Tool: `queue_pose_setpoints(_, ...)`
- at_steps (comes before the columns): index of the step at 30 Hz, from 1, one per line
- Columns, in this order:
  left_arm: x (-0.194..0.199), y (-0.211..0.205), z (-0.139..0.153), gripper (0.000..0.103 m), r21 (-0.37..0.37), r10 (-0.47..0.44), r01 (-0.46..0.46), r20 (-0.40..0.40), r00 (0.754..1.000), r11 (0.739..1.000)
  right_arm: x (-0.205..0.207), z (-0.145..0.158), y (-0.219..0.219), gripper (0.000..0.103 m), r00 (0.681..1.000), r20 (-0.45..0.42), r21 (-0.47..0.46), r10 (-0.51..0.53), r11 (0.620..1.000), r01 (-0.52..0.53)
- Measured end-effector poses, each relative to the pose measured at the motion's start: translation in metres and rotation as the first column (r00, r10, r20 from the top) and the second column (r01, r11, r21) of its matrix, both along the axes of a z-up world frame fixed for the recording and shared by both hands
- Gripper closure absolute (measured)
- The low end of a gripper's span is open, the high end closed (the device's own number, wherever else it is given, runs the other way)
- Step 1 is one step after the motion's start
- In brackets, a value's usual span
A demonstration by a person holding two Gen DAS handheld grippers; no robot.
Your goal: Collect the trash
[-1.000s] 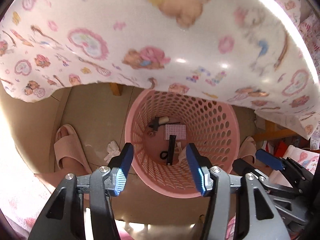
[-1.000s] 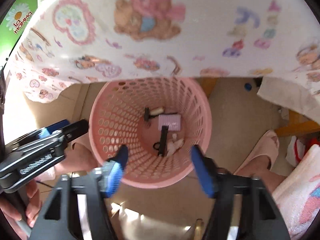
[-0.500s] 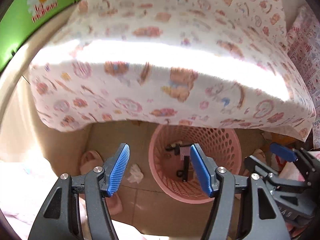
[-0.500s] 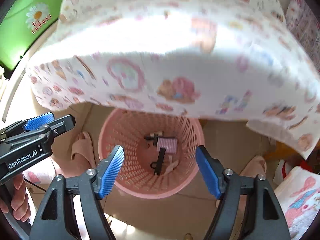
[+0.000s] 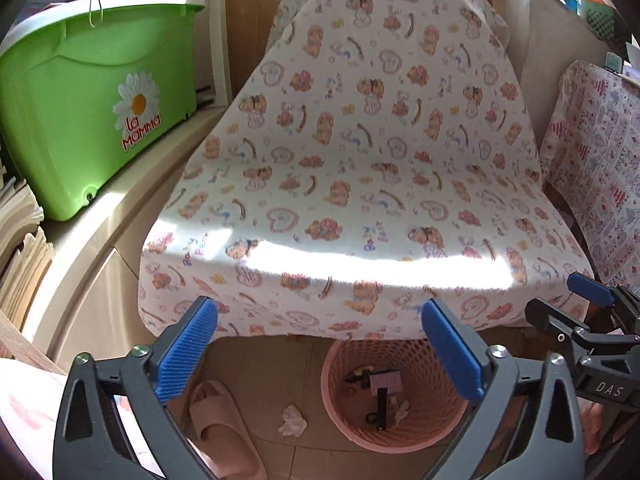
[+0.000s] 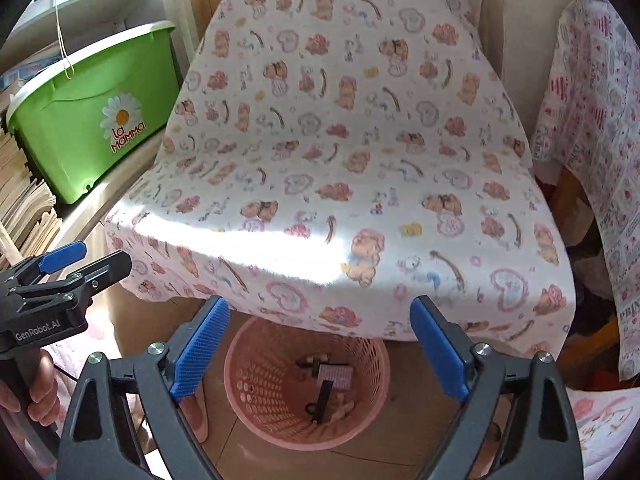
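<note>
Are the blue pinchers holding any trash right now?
No. Both are empty: the left gripper and the right gripper are opening with nothing between their fingers. Some trash lies in the pink basket.

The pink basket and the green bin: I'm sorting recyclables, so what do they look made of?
Pink basket: likely moulded plastic, matte, its walls pierced by even rows of holes. Green bin: likely hard plastic, smooth and slightly glossy, with a printed daisy label and a white rim.
</note>
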State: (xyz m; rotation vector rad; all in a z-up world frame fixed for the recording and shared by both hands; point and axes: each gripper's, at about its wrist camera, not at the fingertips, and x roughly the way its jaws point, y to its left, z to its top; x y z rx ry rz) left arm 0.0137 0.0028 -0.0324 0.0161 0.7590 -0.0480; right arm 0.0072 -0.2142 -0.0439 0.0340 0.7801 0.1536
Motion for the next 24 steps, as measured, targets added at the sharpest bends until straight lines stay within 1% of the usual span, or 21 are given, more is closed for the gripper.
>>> queue_pose_setpoints(1, -0.001, 0.0, 0.002, 0.001, 0.004, -0.002, 0.002, 0.016, 1.0, 1.0, -0.002, 0.005, 0.001, 0.006, 1.0, 0.031, -0.011, -0.003, 1.0, 0.003)
queue_pose_setpoints(2, -0.001, 0.0, 0.004, 0.001, 0.006, -0.008, 0.008, 0.021, 1.0, 1.0, -0.003, 0.008, 0.002, 0.0, 0.999, 0.048, -0.015, -0.003, 1.0, 0.003)
queue_pose_setpoints(3, -0.001, 0.001, 0.004, 0.001, 0.005, -0.013, 0.013, 0.022, 1.0, 1.0, -0.004, 0.011, 0.002, 0.0, 0.998, 0.062, -0.014, -0.003, 1.0, 0.004)
queue_pose_setpoints(6, -0.004, 0.002, 0.005, 0.001, 0.023, 0.018, -0.019, 0.032, 0.999, 1.0, -0.007, 0.015, 0.002, 0.0, 0.997, 0.076, -0.028, -0.007, 1.0, 0.009)
queue_pose_setpoints(10, -0.007, 0.003, 0.008, 0.001, 0.006, 0.022, -0.022, 0.054, 0.998, 1.0, -0.01, 0.017, 0.001, 0.0, 0.996, 0.082, -0.034, -0.02, 0.999, 0.023)
queue_pose_setpoints(15, -0.009, 0.002, 0.008, 0.001, 0.017, 0.031, -0.032, 0.067, 0.997, 0.999, -0.014, 0.02, -0.002, 0.0, 0.994, 0.103, -0.047, -0.038, 0.998, 0.043)
queue_pose_setpoints(21, -0.008, 0.001, 0.007, 0.001, 0.018, 0.044, -0.046, 0.074, 0.996, 0.999, -0.013, 0.022, -0.01, 0.0, 0.993, 0.1, -0.018, -0.069, 0.997, 0.071)
queue_pose_setpoints(24, -0.009, -0.001, 0.007, 0.001, 0.029, 0.044, -0.047, 0.083, 0.996, 0.998, -0.013, 0.023, -0.014, 0.0, 0.992, 0.101, -0.013, -0.079, 0.997, 0.081)
